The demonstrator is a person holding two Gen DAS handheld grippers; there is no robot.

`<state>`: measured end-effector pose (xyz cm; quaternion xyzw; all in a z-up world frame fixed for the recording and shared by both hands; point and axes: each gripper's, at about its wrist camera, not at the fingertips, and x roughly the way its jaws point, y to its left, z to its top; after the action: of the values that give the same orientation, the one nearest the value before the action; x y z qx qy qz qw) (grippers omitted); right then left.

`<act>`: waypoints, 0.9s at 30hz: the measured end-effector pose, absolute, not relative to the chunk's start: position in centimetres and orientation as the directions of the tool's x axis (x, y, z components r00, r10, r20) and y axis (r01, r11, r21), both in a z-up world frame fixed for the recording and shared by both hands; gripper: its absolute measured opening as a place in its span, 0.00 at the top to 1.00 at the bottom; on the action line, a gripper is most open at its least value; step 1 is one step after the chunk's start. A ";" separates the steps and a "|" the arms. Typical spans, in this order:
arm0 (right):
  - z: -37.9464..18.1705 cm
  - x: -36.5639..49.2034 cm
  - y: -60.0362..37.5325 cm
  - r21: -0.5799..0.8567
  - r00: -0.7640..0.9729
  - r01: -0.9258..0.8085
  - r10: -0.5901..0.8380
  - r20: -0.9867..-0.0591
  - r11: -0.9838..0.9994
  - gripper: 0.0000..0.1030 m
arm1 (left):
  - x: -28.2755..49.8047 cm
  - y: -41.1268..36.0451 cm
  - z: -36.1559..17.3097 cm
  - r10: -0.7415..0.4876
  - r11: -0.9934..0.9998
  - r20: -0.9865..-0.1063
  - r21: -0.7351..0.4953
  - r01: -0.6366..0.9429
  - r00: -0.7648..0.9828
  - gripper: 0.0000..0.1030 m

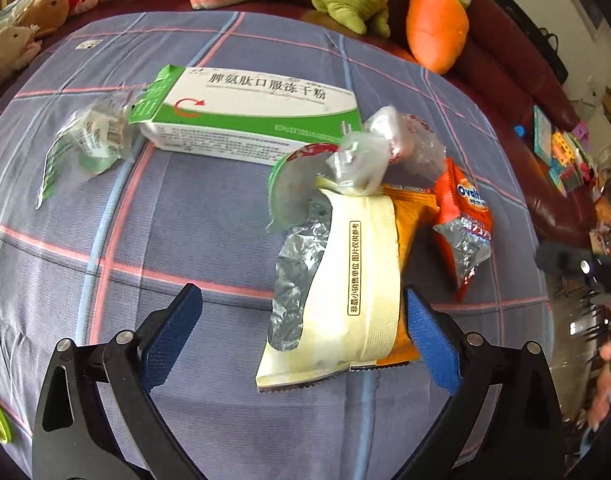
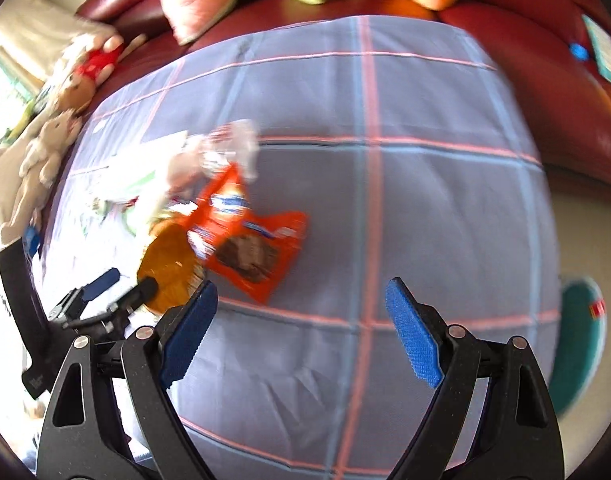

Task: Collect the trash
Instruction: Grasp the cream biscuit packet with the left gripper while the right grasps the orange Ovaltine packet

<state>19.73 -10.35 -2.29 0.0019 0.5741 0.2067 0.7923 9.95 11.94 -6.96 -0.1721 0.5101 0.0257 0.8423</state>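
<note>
Currently both pairs of tongs hang over a surface [image 1: 177,216] covered with a blue-grey cloth crossed by pink and light-blue lines. Trash lies in a loose cluster on the cloth.

Left wrist view: left tongs [image 1: 301,312] stand wide open, blue pads well apart, gripping nothing. A cream snack wrapper [image 1: 357,280] with a silver lining lies between the pads, its near end close to the right pad; contact cannot be confirmed. An orange packet [image 1: 409,220] lies under it. Right of these lies a red-orange Ovaltine packet [image 1: 463,224]. At the far end of the cream wrapper sit a round foil lid [image 1: 293,184] and a crumpled clear plastic wrap [image 1: 389,140]. Farther off lies a white and green medicine box [image 1: 249,116] with one end flap open; left of it lies a crumpled clear bag [image 1: 89,140] with green print.

Right wrist view (blurred): right tongs [image 2: 301,328] also stand wide open and empty, over bare cloth to the right of the pile. The Ovaltine packet [image 2: 249,240] lies far-left of the pads, apart from them. The left tongs [image 2: 121,284] show at the left edge beside the orange packet [image 2: 169,264].

Plush toys line a dark red sofa [image 1: 517,92] beyond the surface, among them a carrot plush [image 1: 437,28].
</note>
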 end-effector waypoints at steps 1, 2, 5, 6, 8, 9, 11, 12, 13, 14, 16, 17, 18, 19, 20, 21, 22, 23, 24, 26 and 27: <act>-2.4 20.0 -9.5 0.240 0.249 -0.342 0.334 -0.909 0.909 0.20 | 9.8 12.2 -7.0 -0.138 0.939 -0.868 -0.268 -0.215 0.477 0.04; -2.6 20.6 -8.6 0.242 0.238 -0.361 0.340 -0.910 0.900 0.20 | 9.6 12.5 -7.0 -0.140 0.939 -0.867 -0.269 -0.213 0.478 0.04; -3.3 21.6 -6.6 0.255 0.203 -0.395 0.355 -0.912 0.882 0.20 | 9.4 13.2 -7.2 -0.160 0.937 -0.865 -0.285 -0.202 0.476 0.04; -3.7 22.0 -5.8 0.258 0.187 -0.410 0.358 -0.915 0.875 0.20 | 9.5 13.3 -7.2 -0.175 0.934 -0.864 -0.297 -0.198 0.473 0.04; -4.5 22.4 -5.0 0.257 0.170 -0.425 0.356 -0.919 0.868 0.20 | 9.5 13.4 -7.3 -0.190 0.930 -0.862 -0.312 -0.197 0.469 0.04; -5.0 22.6 -4.7 0.256 0.161 -0.431 0.353 -0.922 0.865 0.20 | 9.7 13.5 -7.4 -0.193 0.929 -0.863 -0.315 -0.196 0.467 0.04; -5.7 22.8 -4.6 0.255 0.160 -0.429 0.351 -0.922 0.867 0.20 | 9.9 13.1 -7.6 -0.203 0.927 -0.864 -0.320 -0.194 0.460 0.04; -6.0 22.9 -4.8 0.264 0.162 -0.422 0.359 -0.919 0.867 0.21 | 10.0 12.8 -7.6 -0.196 0.931 -0.866 -0.312 -0.190 0.461 0.04; -6.2 22.8 -5.0 0.271 0.162 -0.413 0.363 -0.918 0.869 0.23 | 10.2 12.5 -7.6 -0.198 0.933 -0.867 -0.309 -0.183 0.458 0.04; -6.4 22.7 -5.3 0.279 0.162 -0.405 0.369 -0.915 0.870 0.28 | 10.3 12.1 -7.6 -0.192 0.938 -0.870 -0.299 -0.177 0.455 0.04; -6.6 22.4 -5.9 0.289 0.159 -0.395 0.375 -0.913 0.872 0.47 | 10.6 11.2 -7.6 -0.192 0.941 -0.871 -0.294 -0.166 0.452 0.04; -6.6 22.2 -6.2 0.291 0.164 -0.389 0.377 -0.912 0.874 0.49 | 10.7 10.8 -7.6 -0.193 0.943 -0.872 -0.292 -0.162 0.451 0.04; -6.5 22.1 -6.5 0.297 0.166 -0.384 0.381 -0.909 0.874 0.54 | 10.8 10.4 -7.6 -0.199 0.943 -0.872 -0.294 -0.154 0.448 0.04; -6.5 21.9 -6.9 0.299 0.171 -0.376 0.382 -0.908 0.877 0.60 | 10.9 9.9 -7.6 -0.202 0.944 -0.870 -0.295 -0.146 0.449 0.04; -6.4 21.7 -7.3 0.306 0.174 -0.367 0.388 -0.905 0.878 0.60 | 10.8 9.4 -7.6 -0.202 0.946 -0.869 -0.292 -0.139 0.452 0.06; -6.3 21.5 -7.7 0.312 0.177 -0.360 0.393 -0.902 0.879 0.61 | 10.8 9.1 -7.6 -0.199 0.948 -0.869 -0.287 -0.133 0.454 0.16; -6.1 21.3 -8.2 0.316 0.180 -0.352 0.396 -0.900 0.881 0.61 | 10.7 8.6 -7.5 -0.186 0.954 -0.871 -0.270 -0.127 0.456 0.28; -6.0 21.1 -8.8 0.319 0.185 -0.345 0.398 -0.899 0.882 0.61 | 10.6 8.3 -7.4 -0.188 0.956 -0.868 -0.270 -0.118 0.460 0.29; -5.8 20.8 -9.5 0.324 0.192 -0.336 0.401 -0.896 0.885 0.62 | 10.6 8.0 -7.2 -0.197 0.955 -0.864 -0.277 -0.111 0.463 0.36; -5.5 20.1 -11.0 0.342 0.202 -0.313 0.414 -0.887 0.886 0.62 | 10.3 7.6 -6.8 -0.198 0.955 -0.859 -0.278 -0.105 0.473 0.41; -5.3 19.8 -11.6 0.347 0.207 -0.305 0.418 -0.885 0.887 0.62 | 10.2 7.4 -6.6 -0.203 0.954 -0.855 -0.282 -0.100 0.477 0.43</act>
<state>19.83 -11.64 -5.29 0.0479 0.5851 0.2331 0.7752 10.19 7.44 -6.55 -0.1484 0.5104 -0.0303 0.8465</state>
